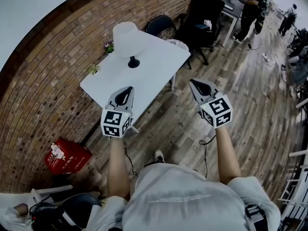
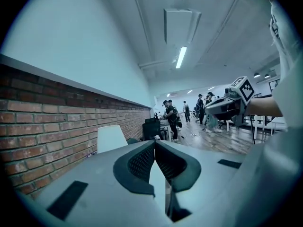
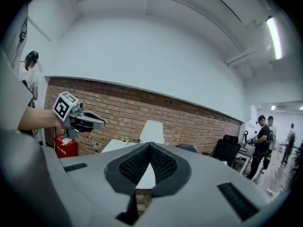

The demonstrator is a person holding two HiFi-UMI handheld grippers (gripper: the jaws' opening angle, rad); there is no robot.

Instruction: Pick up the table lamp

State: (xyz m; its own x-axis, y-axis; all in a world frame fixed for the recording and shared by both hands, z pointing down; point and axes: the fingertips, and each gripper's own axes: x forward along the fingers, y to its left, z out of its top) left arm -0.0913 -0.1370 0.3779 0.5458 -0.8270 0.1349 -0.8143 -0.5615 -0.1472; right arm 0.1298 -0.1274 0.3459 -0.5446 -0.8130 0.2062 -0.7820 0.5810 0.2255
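Well short of the table lamp [image 1: 129, 38] on the desk [image 1: 155, 64], left tool [image 1: 128, 90] and right tool [image 1: 194, 84] hover clenched, empty.

We found the table lamp [image 1: 129, 41] standing on the far left part of the table [image 1: 161, 64], beside the brick wall [image 1: 38, 90] at left. Our left gripper [image 1: 128, 89] hung over the table's near edge, our right gripper [image 1: 193, 83] to its right, over the floor [image 1: 250, 95]. A chair [image 1: 160, 24] stood behind the table.
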